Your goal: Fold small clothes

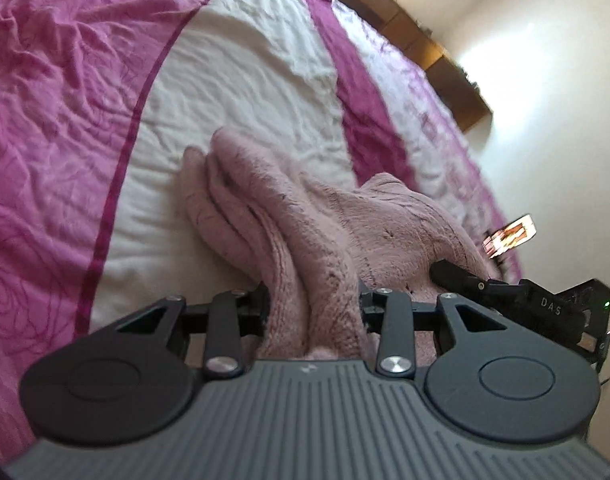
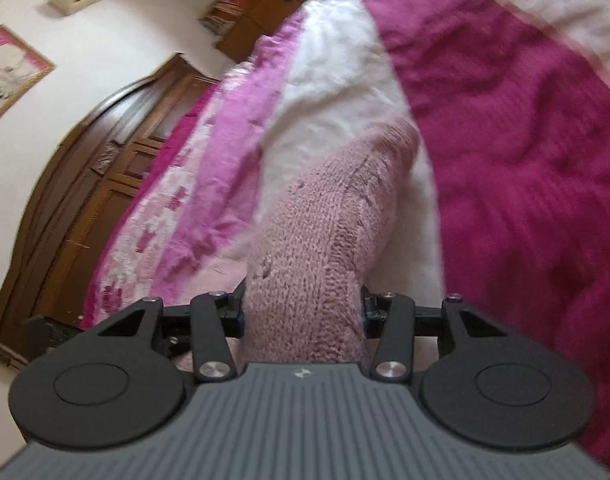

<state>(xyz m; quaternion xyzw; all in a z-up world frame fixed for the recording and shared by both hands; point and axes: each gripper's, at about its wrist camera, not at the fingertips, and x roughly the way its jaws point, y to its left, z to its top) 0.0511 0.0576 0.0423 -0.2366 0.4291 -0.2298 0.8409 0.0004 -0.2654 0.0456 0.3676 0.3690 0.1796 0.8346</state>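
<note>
Sweater point(image 2: 325, 224) lengthwise away from right gripper point(image 2: 303, 312)

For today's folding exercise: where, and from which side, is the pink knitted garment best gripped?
Grip the pink knitted garment at its bunched near edge, coming in low from the near side, as the left tool and right tool do; the rest trails away over the bedspread.

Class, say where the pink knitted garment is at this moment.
The pink knitted garment lies bunched on the bedspread's white stripe, one end pinched in the left hand-held gripper and another in the right hand-held gripper.
</note>
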